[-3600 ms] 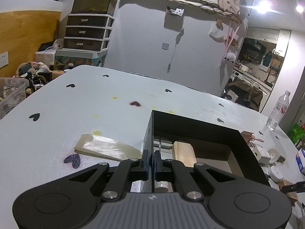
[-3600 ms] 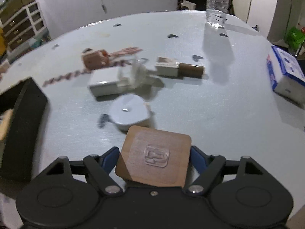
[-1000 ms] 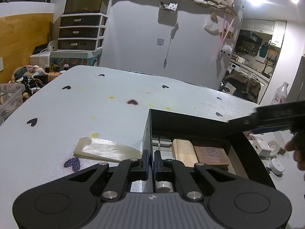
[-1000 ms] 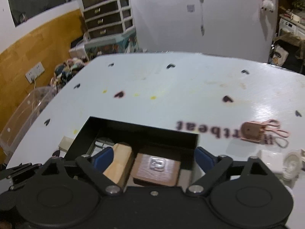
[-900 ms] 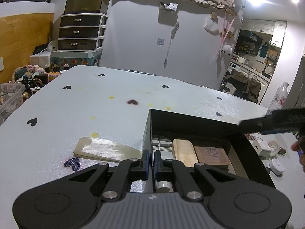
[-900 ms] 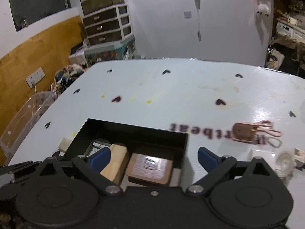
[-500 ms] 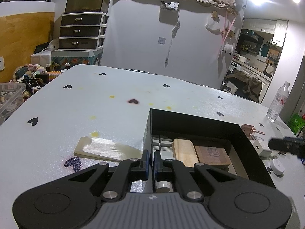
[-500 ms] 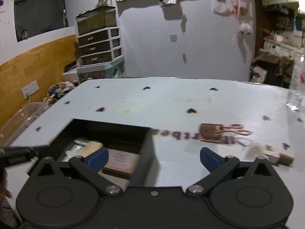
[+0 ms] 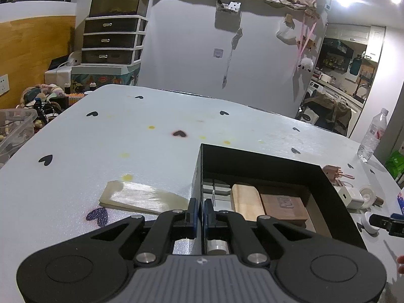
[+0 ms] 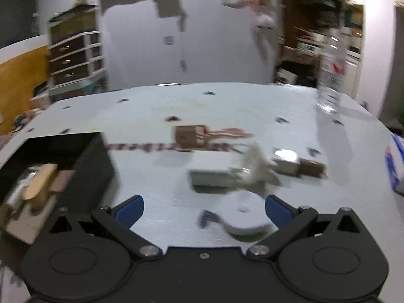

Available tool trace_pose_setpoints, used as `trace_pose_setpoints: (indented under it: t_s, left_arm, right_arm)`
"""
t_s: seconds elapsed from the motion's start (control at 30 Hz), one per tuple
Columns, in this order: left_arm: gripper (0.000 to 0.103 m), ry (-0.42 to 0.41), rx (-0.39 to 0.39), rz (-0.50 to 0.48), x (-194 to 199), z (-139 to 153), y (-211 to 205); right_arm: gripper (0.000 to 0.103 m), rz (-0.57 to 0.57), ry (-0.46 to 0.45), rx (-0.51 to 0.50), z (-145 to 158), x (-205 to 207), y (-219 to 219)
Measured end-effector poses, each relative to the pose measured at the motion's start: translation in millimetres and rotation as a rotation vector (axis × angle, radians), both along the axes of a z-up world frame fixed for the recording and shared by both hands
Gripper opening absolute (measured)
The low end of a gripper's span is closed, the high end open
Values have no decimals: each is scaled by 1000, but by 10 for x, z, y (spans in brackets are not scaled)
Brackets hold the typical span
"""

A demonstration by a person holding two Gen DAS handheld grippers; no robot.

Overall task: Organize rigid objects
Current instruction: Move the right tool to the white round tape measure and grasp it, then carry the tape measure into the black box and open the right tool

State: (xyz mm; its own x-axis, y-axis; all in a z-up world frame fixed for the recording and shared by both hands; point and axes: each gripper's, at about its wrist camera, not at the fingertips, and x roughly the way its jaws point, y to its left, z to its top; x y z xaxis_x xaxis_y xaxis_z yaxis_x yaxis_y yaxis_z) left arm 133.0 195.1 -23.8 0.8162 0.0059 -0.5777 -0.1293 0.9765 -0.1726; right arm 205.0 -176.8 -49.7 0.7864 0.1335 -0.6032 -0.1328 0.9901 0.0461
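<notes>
My left gripper is shut on the left wall of the black box, one finger outside and one inside. In the box lie a pale wooden block, a dark brown square coaster and a grey piece. My right gripper is open and holds nothing, low over the table to the right of the box. A white round disc lies just inside its right finger. Beyond are a white charger block, a brown plug with cords and a white-and-brown stick. This view is blurred.
A flat cream card lies on the table left of the box. A water bottle stands at the far right edge. A blue-and-white carton sits at the right. A clear bin stands off the table's left side.
My right gripper left the brown coaster in the box, opened wide, then swung right and down to the loose items. The left gripper has kept still on the box wall.
</notes>
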Motion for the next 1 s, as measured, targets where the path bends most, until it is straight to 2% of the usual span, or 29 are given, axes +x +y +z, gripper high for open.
trace_pose_setpoints:
  t_s: [0.17, 0.33, 0.47, 0.53, 0.67, 0.7, 0.73, 0.87, 1.0]
  left_arm:
    - [4, 6, 1, 6, 10, -6, -9]
    - [4, 13, 7, 9, 29, -2, -19]
    - [4, 17, 9, 10, 42, 0, -26]
    - [4, 17, 9, 10, 43, 1, -27]
    - [4, 17, 10, 10, 42, 2, -27]
    - [4, 17, 10, 10, 43, 3, -27]
    - [4, 17, 10, 10, 43, 2, -28]
    - [4, 17, 9, 10, 42, 2, -28]
    - [4, 16, 10, 10, 43, 2, -26]
  right_arm:
    - [103, -69, 28, -11, -114, 101, -177]
    - [82, -46, 46, -33, -180, 225, -235]
    - [76, -15, 71, -50, -236, 302, -214]
    - [70, -10, 82, -55, -267, 327, -207]
    - [67, -14, 96, -44, -302, 347, -219]
    - [59, -11, 93, -43, -298, 345, -222]
    - [57, -11, 91, -40, -289, 337, -225]
    - [57, 9, 101, -29, -247, 310, -203]
    - [57, 82, 74, 26, -78, 210, -95]
